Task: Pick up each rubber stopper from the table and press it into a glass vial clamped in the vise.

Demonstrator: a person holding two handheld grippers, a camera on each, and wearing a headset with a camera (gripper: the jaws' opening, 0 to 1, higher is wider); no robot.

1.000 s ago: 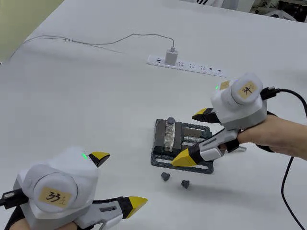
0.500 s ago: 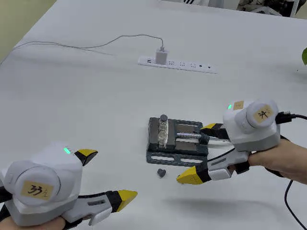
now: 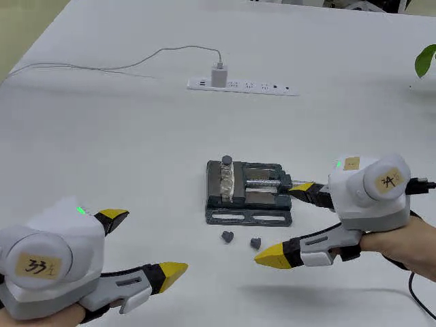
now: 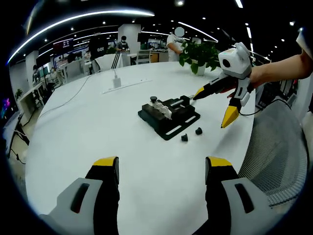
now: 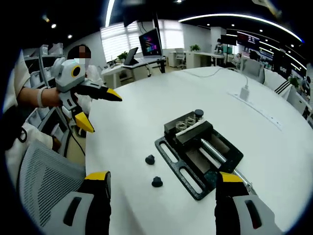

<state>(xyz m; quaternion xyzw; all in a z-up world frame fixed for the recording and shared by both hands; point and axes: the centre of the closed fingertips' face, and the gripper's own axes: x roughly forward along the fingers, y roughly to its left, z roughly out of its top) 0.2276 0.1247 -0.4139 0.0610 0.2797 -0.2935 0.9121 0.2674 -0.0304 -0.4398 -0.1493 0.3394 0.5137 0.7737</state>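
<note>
The left gripper [image 3: 143, 243] is cut off by the near and left edges of the head view. The right hand [image 3: 402, 242] runs off the right edge. A leaf [image 3: 426, 60] is clipped at the far right. The vials [image 3: 225, 180] in the vise [image 3: 248, 216] are too small to count there.

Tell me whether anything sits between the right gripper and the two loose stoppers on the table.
Nothing visible does. The nearer stopper and the farther stopper lie on bare table just in front of the vise. The right gripper hovers beside them, jaws open, with only open tabletop between.
</note>
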